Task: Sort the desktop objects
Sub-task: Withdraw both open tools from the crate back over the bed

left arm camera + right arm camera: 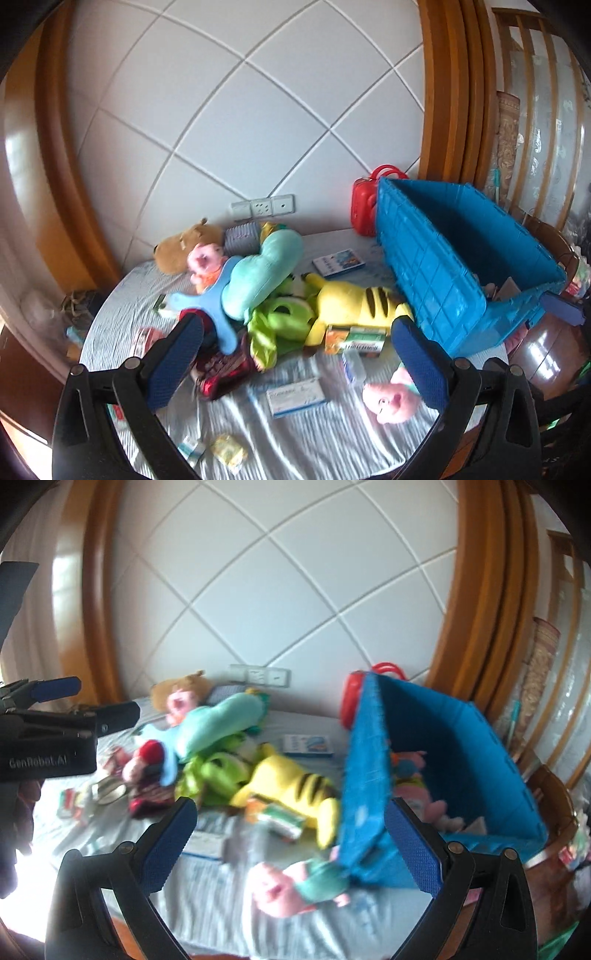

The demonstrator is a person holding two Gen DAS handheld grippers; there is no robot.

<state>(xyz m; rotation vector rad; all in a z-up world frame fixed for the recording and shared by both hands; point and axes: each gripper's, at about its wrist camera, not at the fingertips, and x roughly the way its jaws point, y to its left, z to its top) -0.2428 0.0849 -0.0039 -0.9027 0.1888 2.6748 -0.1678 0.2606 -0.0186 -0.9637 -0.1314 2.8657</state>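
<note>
Centrally, heaped soft toys (280, 295) on the striped cloth (317, 443), blue crate (458, 266) at right, pink pig toy (295, 886) lower centre, left gripper (295, 365) and right gripper (291, 845) both wide open, holding nothing.

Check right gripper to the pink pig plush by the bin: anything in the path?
Nothing visible. The right gripper is open and empty above the pink pig plush, which lies on bare cloth against the blue bin; the bin's wall crowds the pig's right side.
</note>
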